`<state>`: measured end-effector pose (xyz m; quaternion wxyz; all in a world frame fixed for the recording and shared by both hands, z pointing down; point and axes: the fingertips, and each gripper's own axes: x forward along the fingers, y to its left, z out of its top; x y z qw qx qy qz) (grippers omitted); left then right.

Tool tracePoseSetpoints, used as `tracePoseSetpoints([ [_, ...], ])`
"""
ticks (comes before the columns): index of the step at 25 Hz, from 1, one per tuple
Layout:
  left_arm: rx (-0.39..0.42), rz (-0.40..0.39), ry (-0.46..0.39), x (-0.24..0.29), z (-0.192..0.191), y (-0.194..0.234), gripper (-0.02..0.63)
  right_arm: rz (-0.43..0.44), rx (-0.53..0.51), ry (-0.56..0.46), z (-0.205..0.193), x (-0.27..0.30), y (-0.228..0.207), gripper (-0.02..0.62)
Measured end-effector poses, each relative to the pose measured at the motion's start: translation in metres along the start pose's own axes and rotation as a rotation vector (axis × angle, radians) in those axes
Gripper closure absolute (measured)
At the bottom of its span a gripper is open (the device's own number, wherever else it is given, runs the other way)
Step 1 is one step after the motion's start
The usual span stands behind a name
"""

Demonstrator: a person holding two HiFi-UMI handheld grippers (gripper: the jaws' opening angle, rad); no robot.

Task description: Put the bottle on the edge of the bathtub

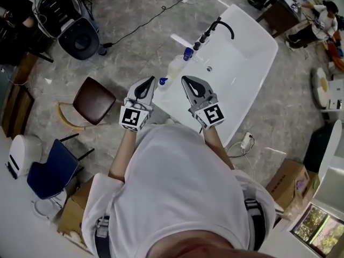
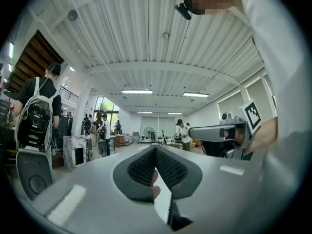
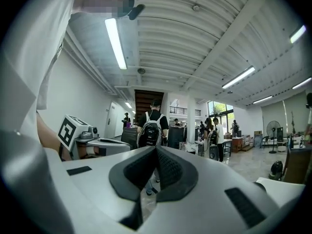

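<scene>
The white bathtub (image 1: 252, 85) stands ahead of me in the head view. On its near left rim stands a clear bottle (image 1: 176, 66) with a blue cap. A second small blue cap (image 1: 163, 81) shows just below it at the rim. My left gripper (image 1: 151, 80) and right gripper (image 1: 185, 79) are held side by side at chest height, level, above the tub's near corner and apart from the bottle. Both have their jaws together with nothing between them. In the left gripper view the dark pads (image 2: 141, 169) meet, and likewise the pads (image 3: 168, 168) in the right gripper view.
A black faucet (image 1: 221, 26) rises at the tub's far rim. A brown chair (image 1: 94, 100) and a blue chair (image 1: 52, 171) stand to the left, a black speaker (image 1: 80, 39) behind them. Cardboard boxes (image 1: 289, 183) and a power strip (image 1: 246, 141) lie at the right. People stand across the hall (image 3: 152, 123).
</scene>
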<state>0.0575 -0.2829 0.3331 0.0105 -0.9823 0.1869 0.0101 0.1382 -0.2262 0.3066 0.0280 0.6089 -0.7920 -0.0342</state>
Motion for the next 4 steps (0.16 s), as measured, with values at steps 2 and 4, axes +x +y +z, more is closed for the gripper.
tracePoseSetpoints([
  [2, -0.002, -0.002, -0.018, 0.0047, 0.0068, 0.0071, 0.611, -0.015, 0.004, -0.006, -0.0003, 0.0068, -0.0067, 0.595],
  [4, -0.003, -0.005, -0.033, 0.0084, 0.0117, 0.0117, 0.610, -0.026, 0.006, -0.009, -0.0008, 0.0122, -0.0123, 0.595],
])
